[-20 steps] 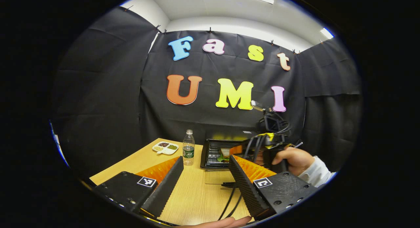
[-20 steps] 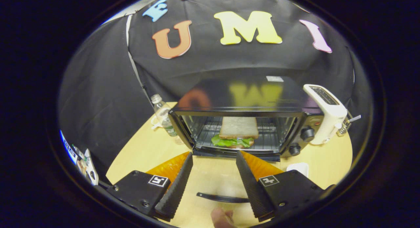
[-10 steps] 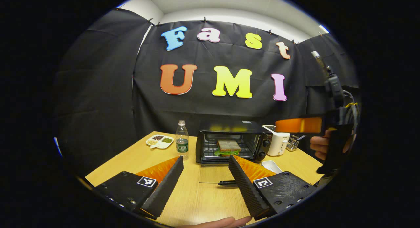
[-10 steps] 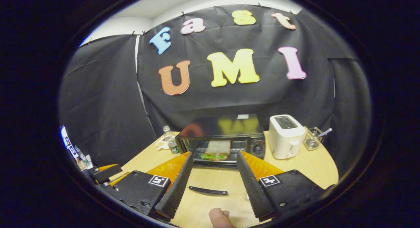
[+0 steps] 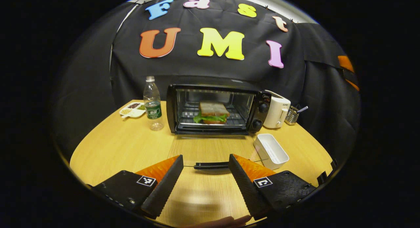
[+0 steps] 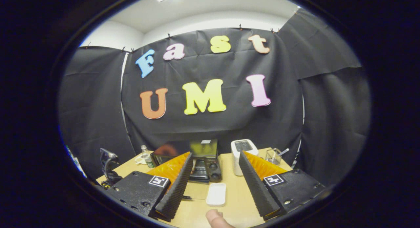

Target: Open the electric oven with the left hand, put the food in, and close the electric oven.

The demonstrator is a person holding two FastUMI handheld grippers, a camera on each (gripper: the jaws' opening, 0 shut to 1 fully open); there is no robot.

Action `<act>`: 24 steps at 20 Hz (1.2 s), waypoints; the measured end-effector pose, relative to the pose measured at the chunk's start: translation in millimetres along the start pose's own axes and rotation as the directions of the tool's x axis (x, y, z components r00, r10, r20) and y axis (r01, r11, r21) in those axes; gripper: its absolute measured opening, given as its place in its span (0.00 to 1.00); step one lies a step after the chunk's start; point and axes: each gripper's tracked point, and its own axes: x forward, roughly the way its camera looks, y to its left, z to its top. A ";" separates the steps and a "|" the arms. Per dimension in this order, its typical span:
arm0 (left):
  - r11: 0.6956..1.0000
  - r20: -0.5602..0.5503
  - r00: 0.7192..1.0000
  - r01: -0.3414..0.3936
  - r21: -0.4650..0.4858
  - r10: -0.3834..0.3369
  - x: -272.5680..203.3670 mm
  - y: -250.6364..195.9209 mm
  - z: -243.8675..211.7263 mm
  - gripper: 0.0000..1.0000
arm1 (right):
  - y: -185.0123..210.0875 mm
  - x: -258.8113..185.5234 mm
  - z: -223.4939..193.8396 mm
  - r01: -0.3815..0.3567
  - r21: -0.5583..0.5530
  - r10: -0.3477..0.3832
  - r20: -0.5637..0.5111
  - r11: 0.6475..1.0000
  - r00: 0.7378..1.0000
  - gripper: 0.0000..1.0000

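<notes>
Looking along my open, empty left gripper (image 5: 206, 185), I see the door handle (image 5: 211, 165) lying crosswise just ahead of its tips, the oven (image 5: 215, 109) with the sandwich (image 5: 211, 112) inside standing beyond, toward the desk's (image 5: 118, 146) far edge. My right gripper (image 6: 215, 185), also open and empty, is farther from the oven, so I judge the left better placed to swing the door up.

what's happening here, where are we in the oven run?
A person holds a claw in each hand over the wooden table. The sandwich already sits on the rack inside the electric oven, whose glass door lies folded down flat. The left claw is open, low in front of the door handle, touching nothing. The right claw is open and empty, farther off. Closing is not yet done.
</notes>
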 end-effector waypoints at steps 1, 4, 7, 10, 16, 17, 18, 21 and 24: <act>1.000 -0.028 1.000 -0.004 0.005 0.004 7.4 -2.4 -7.8 0.93 | -9.6 -2.9 0.9 0.017 -0.006 -0.017 0.015 1.000 1.000 0.91; 1.000 -0.114 0.993 -0.006 0.001 0.006 26.8 -12.4 -32.5 0.93 | -25.3 -6.0 2.3 0.026 -0.007 -0.026 0.048 1.000 0.999 0.91; 1.000 -0.180 0.984 -0.006 0.025 0.010 37.2 -26.0 -52.1 0.92 | -36.5 -2.7 2.7 0.012 0.003 -0.012 0.063 1.000 0.998 0.90; 0.998 -0.216 0.976 0.020 0.060 -0.006 47.2 -41.0 -64.8 0.93 | -45.2 -1.2 -3.3 -0.002 0.026 0.000 0.056 1.000 0.998 0.91; 0.998 -0.271 0.962 -0.004 0.059 0.020 65.0 -38.1 -81.3 0.93 | -54.1 -2.4 -10.1 -0.029 0.021 0.027 0.059 0.999 0.998 0.91; 0.998 -0.282 0.959 -0.008 0.061 0.025 66.7 -37.9 -83.5 0.93 | -52.2 -2.4 -10.7 -0.041 0.017 0.040 0.062 0.999 0.997 0.90; 0.998 -0.290 0.956 -0.014 0.066 0.032 68.2 -35.9 -84.8 0.93 | -47.9 -2.6 -10.9 -0.060 0.011 0.059 0.062 0.998 0.996 0.90; 0.997 -0.294 0.955 -0.024 0.079 0.047 69.4 -35.4 -83.8 0.92 | -43.4 -0.7 -17.5 -0.097 0.005 0.096 0.049 0.995 0.994 0.90; 0.997 -0.297 0.954 -0.025 0.072 0.046 70.0 -35.4 -83.5 0.92 | -41.8 1.0 -19.4 -0.103 -0.002 0.103 0.045 0.995 0.994 0.91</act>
